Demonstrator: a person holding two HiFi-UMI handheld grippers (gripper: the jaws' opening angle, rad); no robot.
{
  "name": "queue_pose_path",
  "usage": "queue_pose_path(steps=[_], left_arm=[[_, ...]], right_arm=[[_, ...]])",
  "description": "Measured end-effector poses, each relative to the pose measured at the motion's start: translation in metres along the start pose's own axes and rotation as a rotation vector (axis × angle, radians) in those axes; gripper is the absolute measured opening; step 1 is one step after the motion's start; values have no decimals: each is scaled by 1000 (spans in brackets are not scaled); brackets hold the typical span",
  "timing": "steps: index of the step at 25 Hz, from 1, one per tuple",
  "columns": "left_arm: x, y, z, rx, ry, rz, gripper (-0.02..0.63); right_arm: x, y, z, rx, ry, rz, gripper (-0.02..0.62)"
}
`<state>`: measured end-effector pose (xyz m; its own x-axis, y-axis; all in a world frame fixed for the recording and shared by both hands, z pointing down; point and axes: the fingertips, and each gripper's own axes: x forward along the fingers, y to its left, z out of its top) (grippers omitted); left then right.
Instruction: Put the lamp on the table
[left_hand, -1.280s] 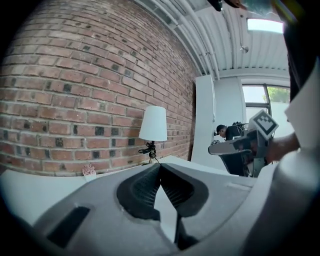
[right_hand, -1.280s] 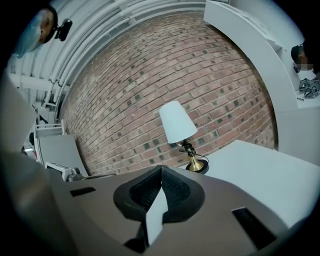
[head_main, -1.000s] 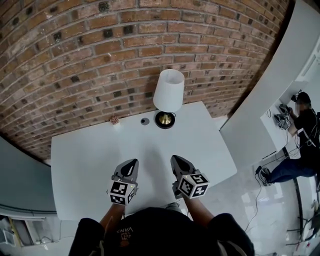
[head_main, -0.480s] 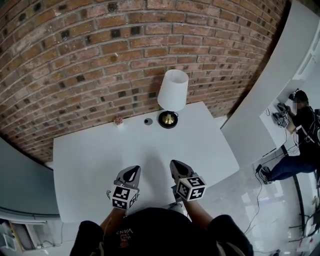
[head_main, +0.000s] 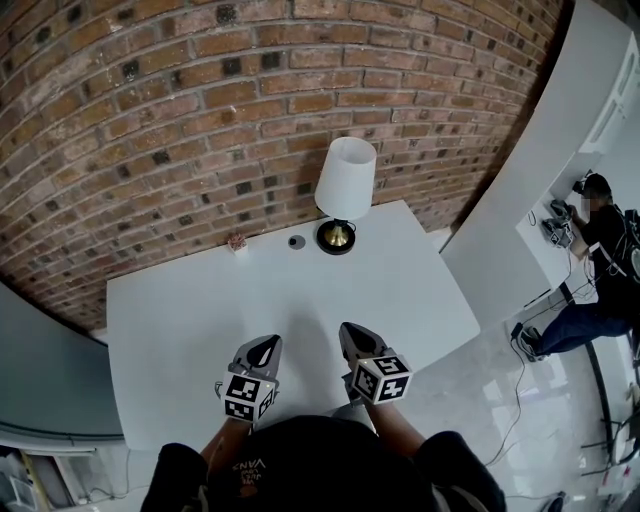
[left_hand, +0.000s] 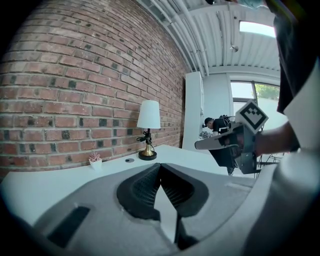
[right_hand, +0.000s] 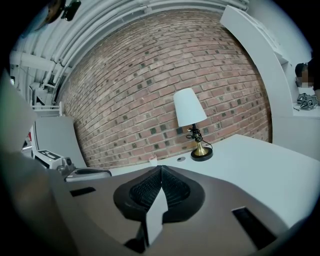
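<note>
The lamp (head_main: 343, 193), with a white shade and a brass stem on a black round base, stands upright at the far edge of the white table (head_main: 180, 310), close to the brick wall. It shows too in the left gripper view as the lamp (left_hand: 148, 128) and in the right gripper view as the lamp (right_hand: 192, 122). My left gripper (head_main: 265, 350) and right gripper (head_main: 352, 337) hover side by side over the near part of the table, well short of the lamp. Both are shut with nothing between the jaws.
A small potted plant (head_main: 237, 243) and a small dark round disc (head_main: 296, 242) sit left of the lamp by the wall. A white partition (head_main: 540, 170) rises at the right; beyond it a person (head_main: 600, 260) sits at a desk.
Both grippers have drawn back slightly toward the near edge of the table. The lamp has not moved on the table.
</note>
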<state>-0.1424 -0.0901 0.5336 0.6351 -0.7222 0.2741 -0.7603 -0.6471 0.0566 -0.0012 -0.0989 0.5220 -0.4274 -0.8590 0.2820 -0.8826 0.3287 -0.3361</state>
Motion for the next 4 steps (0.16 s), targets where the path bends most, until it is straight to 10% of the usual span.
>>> queue_pose_path(steps=[4], left_arm=[[2, 3, 1, 22, -4, 5, 11]], right_arm=[[1, 2, 1, 1, -2, 3, -2]])
